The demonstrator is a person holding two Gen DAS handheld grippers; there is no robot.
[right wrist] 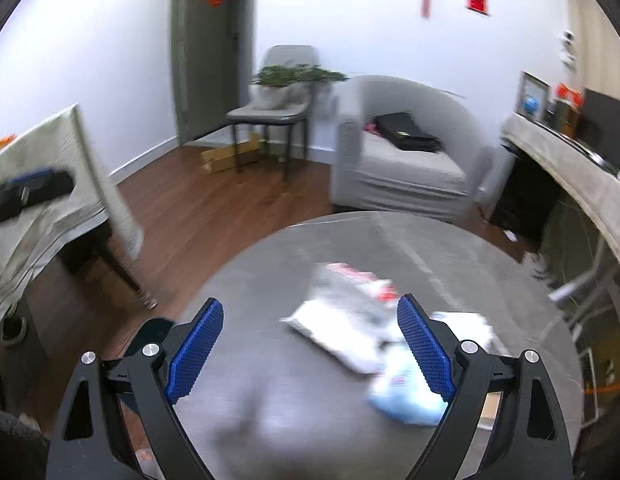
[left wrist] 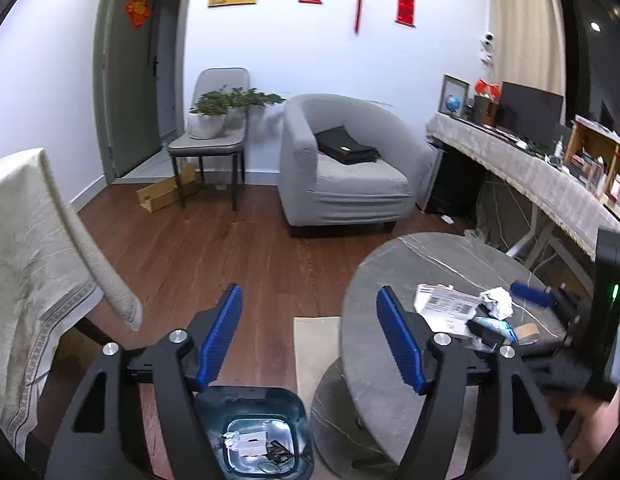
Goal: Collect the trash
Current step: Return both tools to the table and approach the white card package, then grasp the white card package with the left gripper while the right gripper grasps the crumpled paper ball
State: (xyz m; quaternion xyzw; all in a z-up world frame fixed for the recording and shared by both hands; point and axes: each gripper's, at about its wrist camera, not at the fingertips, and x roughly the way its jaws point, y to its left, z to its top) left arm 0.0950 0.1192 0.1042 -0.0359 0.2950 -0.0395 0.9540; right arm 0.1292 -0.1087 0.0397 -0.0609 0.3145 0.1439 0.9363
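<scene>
My left gripper (left wrist: 310,336) is open and empty, held above a dark bin (left wrist: 254,432) on the floor that holds white paper and a dark wrapper. My right gripper (right wrist: 310,346) is open and empty over the round grey table (right wrist: 270,392); it also shows at the right in the left wrist view (left wrist: 542,300). On the table lie a white printed package (right wrist: 342,320), a light blue packet (right wrist: 406,396) and white paper (right wrist: 466,326). The left wrist view shows the package (left wrist: 446,304), a crumpled white tissue (left wrist: 498,302) and the blue packet (left wrist: 506,326).
A grey armchair (left wrist: 342,168) with a black case stands behind the table. A chair with potted plants (left wrist: 214,120) is at the back. A cloth-covered table (left wrist: 30,248) is at the left, a long cluttered counter (left wrist: 550,172) at the right. A pale rug (left wrist: 314,352) lies under the round table.
</scene>
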